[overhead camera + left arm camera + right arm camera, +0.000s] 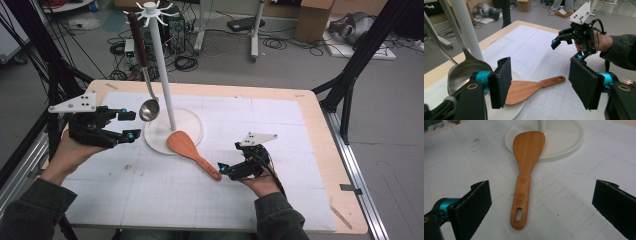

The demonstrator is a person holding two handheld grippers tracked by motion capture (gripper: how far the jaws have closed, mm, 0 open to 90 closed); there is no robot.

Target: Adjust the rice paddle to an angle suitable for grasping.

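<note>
Grey floor (300, 70), tangled cables (185, 62)

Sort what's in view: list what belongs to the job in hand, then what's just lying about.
In the job:
wooden spatula, its blade resting on the stand's base
right gripper, open, lined up on the spatula's handle
left gripper, open, beside the ladle
ladle hanging on the white utensil stand

Lying about:
cardboard box
floor cables

Each black claw, left claw (126, 125) and right claw (223, 168), has teal joints, flat ribbed black pads and a grey three-cornered plate with dark screws. A black cable trails from the right one. The sleeves are dark grey-green.
</note>
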